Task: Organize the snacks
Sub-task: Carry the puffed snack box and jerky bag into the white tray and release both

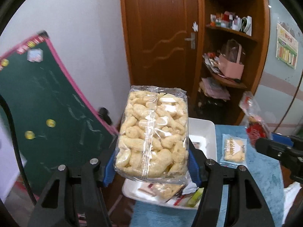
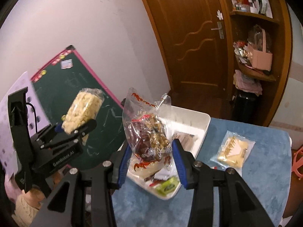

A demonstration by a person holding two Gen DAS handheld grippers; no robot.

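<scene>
Two grippers are in view, the left gripper (image 1: 151,162) and the right gripper (image 2: 149,160). Each carries one bag: one clear bag of pale puffed snacks (image 1: 153,132) and one clear bag with red print (image 2: 149,132). One white tray (image 2: 200,124) sits on one blue cloth (image 2: 255,179). One small flat packet (image 2: 233,149) lies on the cloth. In the tray, one green wrapped sweet (image 2: 167,186) can be counted; the other wrappers are too jumbled to count.
</scene>
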